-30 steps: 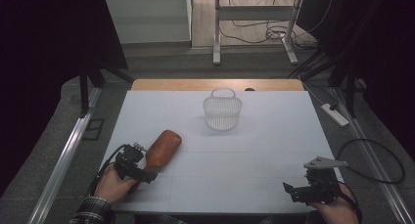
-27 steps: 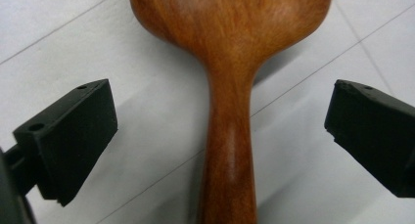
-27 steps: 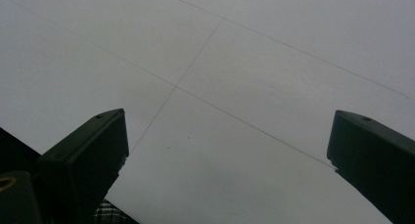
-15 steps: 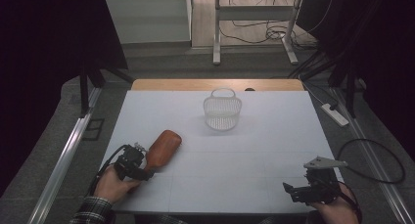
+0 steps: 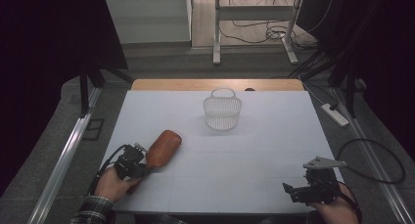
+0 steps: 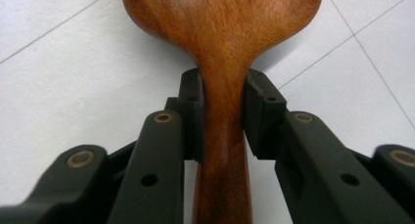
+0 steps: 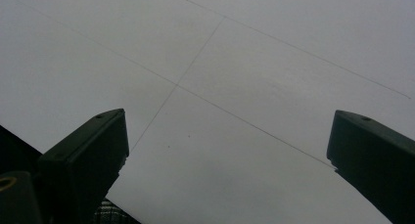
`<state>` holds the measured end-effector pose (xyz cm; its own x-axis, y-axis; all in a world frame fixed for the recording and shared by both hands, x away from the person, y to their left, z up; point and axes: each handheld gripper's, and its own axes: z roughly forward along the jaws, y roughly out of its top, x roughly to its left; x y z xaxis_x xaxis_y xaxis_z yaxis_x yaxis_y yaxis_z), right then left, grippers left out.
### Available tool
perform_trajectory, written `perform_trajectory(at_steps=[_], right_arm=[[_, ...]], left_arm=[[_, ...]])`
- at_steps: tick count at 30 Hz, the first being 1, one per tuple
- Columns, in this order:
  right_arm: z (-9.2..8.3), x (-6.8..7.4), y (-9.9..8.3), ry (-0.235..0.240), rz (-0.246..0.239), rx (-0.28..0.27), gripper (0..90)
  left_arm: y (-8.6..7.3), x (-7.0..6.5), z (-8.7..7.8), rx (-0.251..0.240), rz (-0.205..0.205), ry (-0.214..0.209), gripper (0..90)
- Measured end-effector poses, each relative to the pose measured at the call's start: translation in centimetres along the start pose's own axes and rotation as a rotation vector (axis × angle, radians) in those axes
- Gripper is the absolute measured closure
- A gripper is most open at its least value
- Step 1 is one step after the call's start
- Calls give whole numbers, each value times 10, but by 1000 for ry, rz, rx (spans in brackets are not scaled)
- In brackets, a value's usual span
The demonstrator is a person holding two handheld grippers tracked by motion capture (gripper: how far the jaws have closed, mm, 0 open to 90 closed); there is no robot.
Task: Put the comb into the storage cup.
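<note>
- Left gripper (image 6: 219, 111) pinches the wooden spoon (image 5: 161, 148) at its neck; the heavy bowl end could twist loose.
- Right gripper (image 5: 313, 184), lower right, sits spread and empty.

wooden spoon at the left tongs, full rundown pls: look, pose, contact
The wooden spoon is reddish-brown with visible grain and a slight sheen. It has a broad rounded bowl that narrows to a slim handle. It sits at the near left of the white table, bowl pointing away toward the wire basket but well short of it. The left tongs are shut on the neck just below the bowl, a pad on each side. Whether the bowl rests on the table or is lifted, I cannot tell.
</note>
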<state>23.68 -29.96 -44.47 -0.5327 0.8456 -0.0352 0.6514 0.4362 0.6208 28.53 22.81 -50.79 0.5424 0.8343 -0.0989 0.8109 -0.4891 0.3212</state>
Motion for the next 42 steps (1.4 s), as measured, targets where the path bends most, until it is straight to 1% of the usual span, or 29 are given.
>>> perform_trajectory(at_steps=[3, 7, 10, 12, 14, 18, 22, 24, 25, 26, 31, 33, 36, 42], right_arm=[[0, 0, 0, 1, -1, -1, 20], [0, 0, 0, 2, -3, 0, 20], [0, 0, 0, 3, -2, -1, 20], [0, 0, 0, 3, -2, -1, 20], [0, 0, 0, 3, -3, -2, 20], [0, 0, 0, 4, -2, -1, 20], [0, 0, 0, 4, -2, -1, 20], [0, 0, 0, 4, -2, -1, 20], [0, 0, 0, 4, -2, -2, 20], [0, 0, 0, 4, -2, -2, 20], [0, 0, 0, 3, -1, -2, 20], [0, 0, 0, 3, -1, -3, 19], [-1, 0, 0, 2, -1, -5, 19], [-2, 0, 0, 4, 1, -15, 17]], left_arm=[[0, -1, -1, -3, 11, 7, 720], [1, 0, -2, -6, 11, 4, 724], [1, -1, -3, -8, 23, 17, 725], [0, -1, -4, -11, 25, 17, 725], [0, -1, -4, -16, 21, 11, 725], [-1, 0, -6, -32, 19, 15, 726], [-2, 1, -7, -47, 16, 6, 726], [-2, 2, -8, -61, 11, 6, 727], [-3, 3, -10, -76, 4, -2, 727], [-3, 3, -10, -76, 4, -2, 727], [-4, 5, -15, -120, -13, -21, 727], [-5, 5, -17, -139, -12, -29, 727], [-5, 4, -19, -157, -6, -31, 726], [-6, 2, -25, -206, -11, -41, 726]])
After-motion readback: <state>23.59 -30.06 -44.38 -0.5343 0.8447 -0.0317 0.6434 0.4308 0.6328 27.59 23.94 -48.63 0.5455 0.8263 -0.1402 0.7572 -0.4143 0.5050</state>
